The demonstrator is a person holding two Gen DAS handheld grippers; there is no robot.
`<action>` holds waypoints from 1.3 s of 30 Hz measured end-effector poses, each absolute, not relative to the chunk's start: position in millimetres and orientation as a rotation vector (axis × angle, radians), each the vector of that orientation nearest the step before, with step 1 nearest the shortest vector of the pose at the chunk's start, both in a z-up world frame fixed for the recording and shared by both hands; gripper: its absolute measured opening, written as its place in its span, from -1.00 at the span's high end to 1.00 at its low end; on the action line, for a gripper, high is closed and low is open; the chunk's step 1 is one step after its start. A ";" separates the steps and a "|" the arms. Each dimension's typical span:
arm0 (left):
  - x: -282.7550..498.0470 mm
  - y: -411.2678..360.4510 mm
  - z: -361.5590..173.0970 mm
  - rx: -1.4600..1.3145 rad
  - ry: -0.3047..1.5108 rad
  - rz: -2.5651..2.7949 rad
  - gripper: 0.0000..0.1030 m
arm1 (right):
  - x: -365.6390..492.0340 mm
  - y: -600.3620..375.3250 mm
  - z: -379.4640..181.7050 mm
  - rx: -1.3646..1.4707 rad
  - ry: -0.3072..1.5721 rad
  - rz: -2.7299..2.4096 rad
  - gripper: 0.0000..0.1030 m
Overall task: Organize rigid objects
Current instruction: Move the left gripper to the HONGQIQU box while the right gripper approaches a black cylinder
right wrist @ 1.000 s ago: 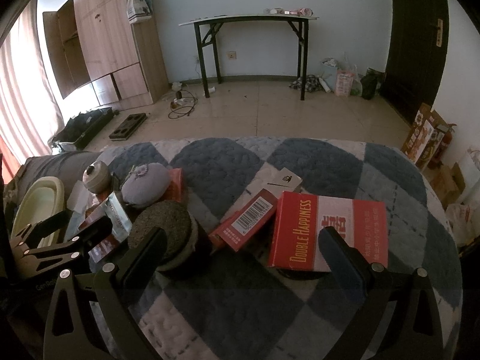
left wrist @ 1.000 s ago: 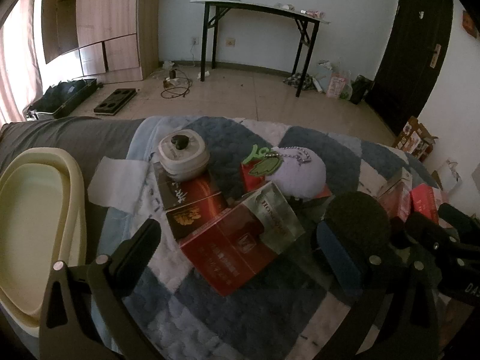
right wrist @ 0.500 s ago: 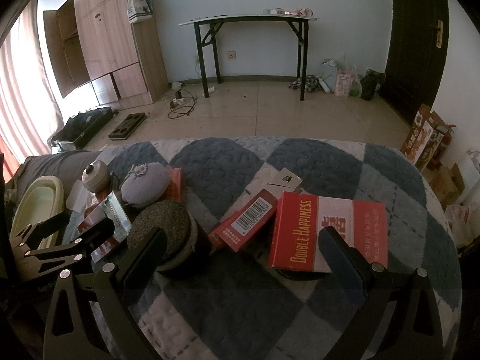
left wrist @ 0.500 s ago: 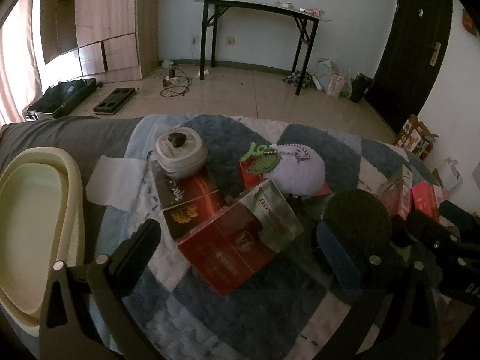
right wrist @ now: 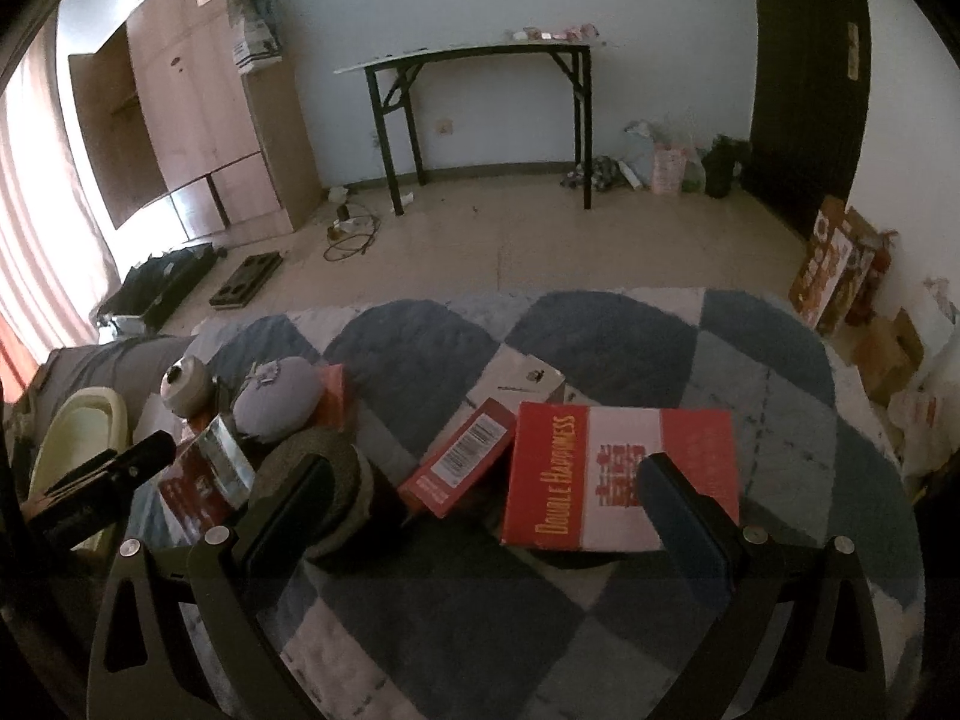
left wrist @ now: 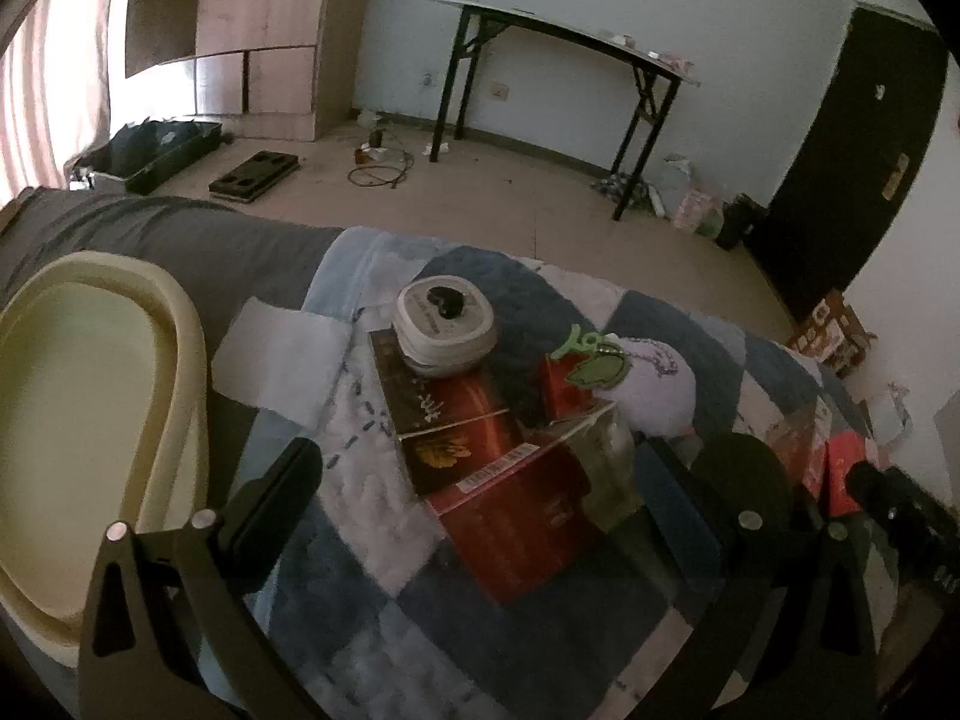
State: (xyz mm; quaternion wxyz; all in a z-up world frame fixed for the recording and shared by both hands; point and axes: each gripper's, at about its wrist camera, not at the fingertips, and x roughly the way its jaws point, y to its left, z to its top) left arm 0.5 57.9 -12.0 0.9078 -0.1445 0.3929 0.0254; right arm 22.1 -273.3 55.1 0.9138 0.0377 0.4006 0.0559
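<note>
On the bed: six red boxes, nearest right the Double Happiness box [right wrist: 624, 474]; one white round tin [left wrist: 445, 324]; one cream basin [left wrist: 90, 420]; one lilac plush [right wrist: 277, 390].

The left tool [left wrist: 480, 498] hangs spread wide over a red box [left wrist: 516, 522] on the quilt [left wrist: 390, 600]; a cream tub [left wrist: 180, 330] sits at the bed's left edge.

A round white tin [left wrist: 445, 324] is sitting on a dark red box [left wrist: 447, 405] at the far left of the quilt. A red carton [left wrist: 519, 525] is leaning against it, nearer. Farther right, a "Double Happiness" box [right wrist: 621, 474] is lying flat (lettering sideways), a slim red barcoded box [right wrist: 459, 465] just left of it.
</note>
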 end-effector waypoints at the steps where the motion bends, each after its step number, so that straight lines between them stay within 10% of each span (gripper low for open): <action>1: 1.2 56.6 -13.1 -0.307 0.811 0.050 -1.00 | 22.4 -274.1 54.1 0.080 0.835 0.109 -0.99; 22: -2.5 -5.2 -25.4 0.240 0.720 -0.039 -1.00 | 31.0 -289.6 47.1 0.117 0.844 0.013 -0.99; 39: 3.6 2.0 -41.2 0.132 0.745 -0.112 -1.00 | 38.0 -326.6 36.7 0.134 0.872 0.006 -0.99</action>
